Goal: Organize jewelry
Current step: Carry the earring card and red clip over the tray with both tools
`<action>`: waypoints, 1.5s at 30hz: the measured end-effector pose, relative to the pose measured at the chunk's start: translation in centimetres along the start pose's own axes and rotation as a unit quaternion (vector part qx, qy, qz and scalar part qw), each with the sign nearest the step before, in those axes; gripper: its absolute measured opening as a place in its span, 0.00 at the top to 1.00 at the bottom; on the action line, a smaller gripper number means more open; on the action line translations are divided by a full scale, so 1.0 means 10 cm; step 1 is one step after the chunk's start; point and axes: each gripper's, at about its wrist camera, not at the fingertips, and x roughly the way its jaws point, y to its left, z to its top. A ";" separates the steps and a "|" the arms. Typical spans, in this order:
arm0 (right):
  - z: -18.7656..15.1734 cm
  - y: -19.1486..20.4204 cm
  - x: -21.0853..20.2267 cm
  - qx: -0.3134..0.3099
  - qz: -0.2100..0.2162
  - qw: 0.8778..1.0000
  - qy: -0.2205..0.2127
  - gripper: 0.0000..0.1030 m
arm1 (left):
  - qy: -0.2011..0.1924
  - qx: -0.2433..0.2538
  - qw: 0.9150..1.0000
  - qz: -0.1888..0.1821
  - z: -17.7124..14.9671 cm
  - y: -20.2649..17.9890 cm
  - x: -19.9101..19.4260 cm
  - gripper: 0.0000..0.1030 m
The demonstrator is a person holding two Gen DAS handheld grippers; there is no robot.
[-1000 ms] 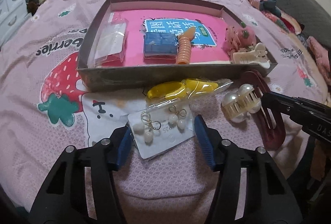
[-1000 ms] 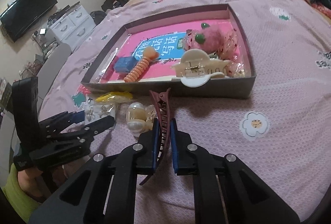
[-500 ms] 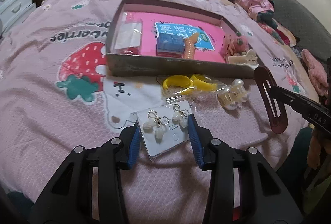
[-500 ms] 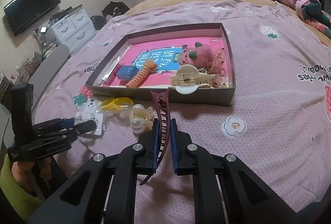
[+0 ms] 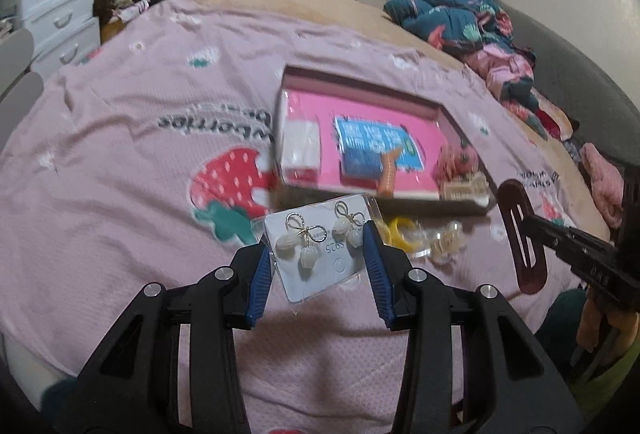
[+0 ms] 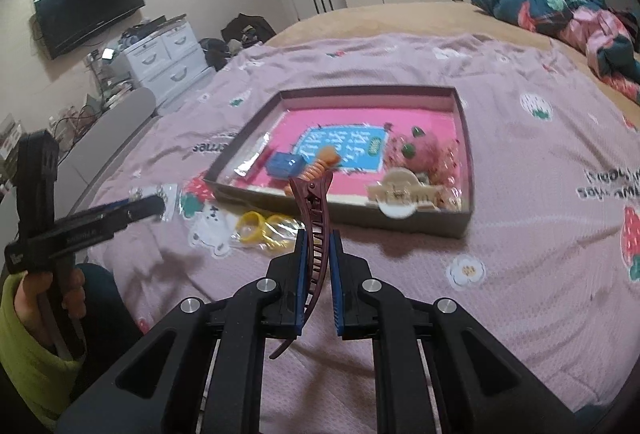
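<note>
My left gripper (image 5: 318,254) is shut on a white card of pearl bow earrings (image 5: 320,246) and holds it lifted above the pink bedspread. My right gripper (image 6: 318,258) is shut on a dark red hair clip (image 6: 314,218), also lifted; the clip shows in the left wrist view (image 5: 520,234). The open box with a pink floor (image 6: 466,169) lies beyond both, holding a blue box (image 6: 284,165), an orange spiral clip (image 6: 320,163), a pink plush piece (image 6: 424,149) and a cream claw clip (image 6: 404,193).
Yellow bangles in a clear bag (image 6: 260,228) and a pearl claw clip (image 5: 444,246) lie on the bedspread in front of the box. A clear packet (image 5: 302,149) sits in the box's left end. Crumpled clothes (image 5: 472,21) lie at the far right.
Both grippers have risen away from the bed with their items. The earring card has left the bedspread, and the box now looks farther off in both views.
</note>
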 end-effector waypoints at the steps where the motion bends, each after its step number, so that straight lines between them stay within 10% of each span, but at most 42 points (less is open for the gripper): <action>1: 0.04 0.03 -0.01 -0.004 0.001 1.000 -0.004 0.90 | -0.005 0.000 1.000 0.000 0.05 0.01 -0.02 0.67; 22: 0.87 -0.26 -0.13 0.004 -0.021 0.997 -0.080 0.90 | -0.043 0.031 0.998 -0.025 0.78 -0.36 0.18 0.67; 45: 1.09 -1.03 0.40 0.049 -0.079 0.994 -0.058 0.90 | 0.027 0.075 0.996 -0.048 0.76 -0.91 1.13 0.67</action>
